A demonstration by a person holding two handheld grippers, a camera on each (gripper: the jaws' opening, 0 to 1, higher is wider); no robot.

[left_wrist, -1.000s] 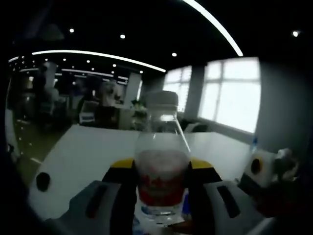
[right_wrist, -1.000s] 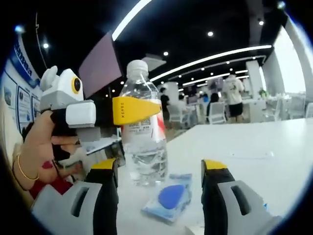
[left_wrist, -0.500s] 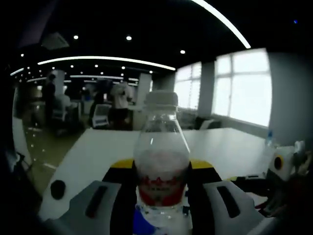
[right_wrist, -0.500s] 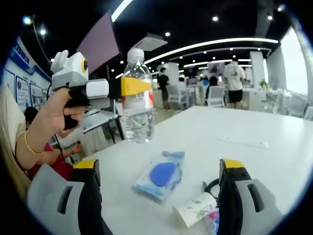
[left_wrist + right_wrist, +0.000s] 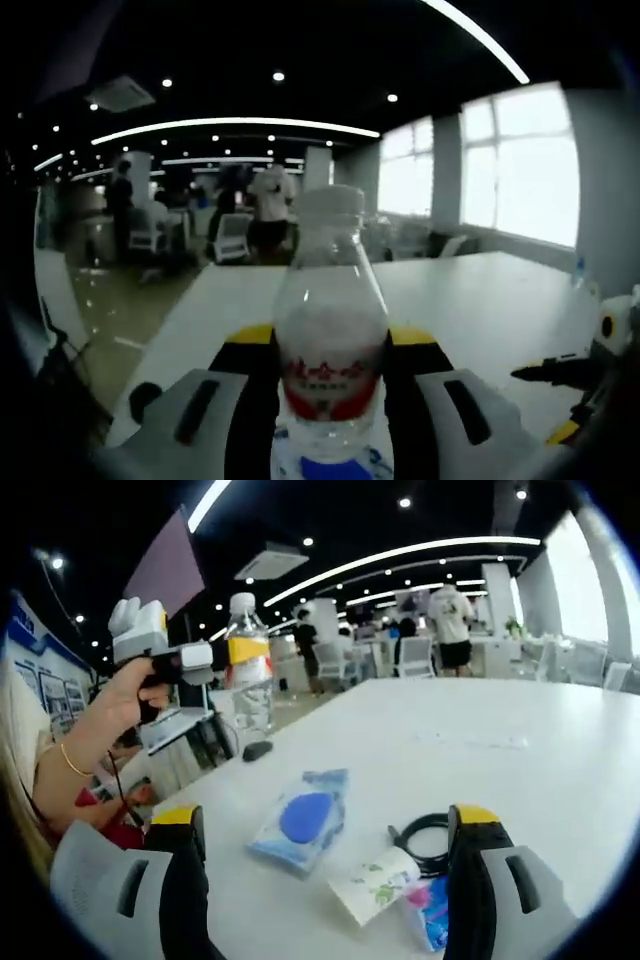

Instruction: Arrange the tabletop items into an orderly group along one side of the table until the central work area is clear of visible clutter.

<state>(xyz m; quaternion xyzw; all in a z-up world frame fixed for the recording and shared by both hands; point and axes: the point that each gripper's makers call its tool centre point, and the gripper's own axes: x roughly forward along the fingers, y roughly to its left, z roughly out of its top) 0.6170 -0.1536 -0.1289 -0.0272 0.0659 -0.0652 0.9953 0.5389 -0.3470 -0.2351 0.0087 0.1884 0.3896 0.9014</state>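
Observation:
My left gripper [image 5: 330, 345] is shut on a clear water bottle [image 5: 330, 330] with a white cap and red label, held upright above the white table [image 5: 470, 300]. In the right gripper view a person's hand holds that left gripper [image 5: 243, 652] at the far left, with the bottle [image 5: 248, 680] lifted over the table edge. My right gripper [image 5: 325, 817] stands open above a blue packet [image 5: 300, 818], touching nothing. Near it lie a coiled black cable [image 5: 425, 832], a floral paper roll [image 5: 375, 885] and a small blue and pink packet [image 5: 430, 917].
A black mouse [image 5: 257, 749] lies near the table's far left edge, below the bottle. The white table [image 5: 520, 770] stretches bare to the right. People, chairs and desks fill the office beyond. The right gripper [image 5: 555, 400] enters the left gripper view at the right edge.
The left gripper has carried the bottle up and away from the right gripper, toward the table's left edge. The right gripper view has drawn back, bringing the cable, paper roll and mouse into sight.

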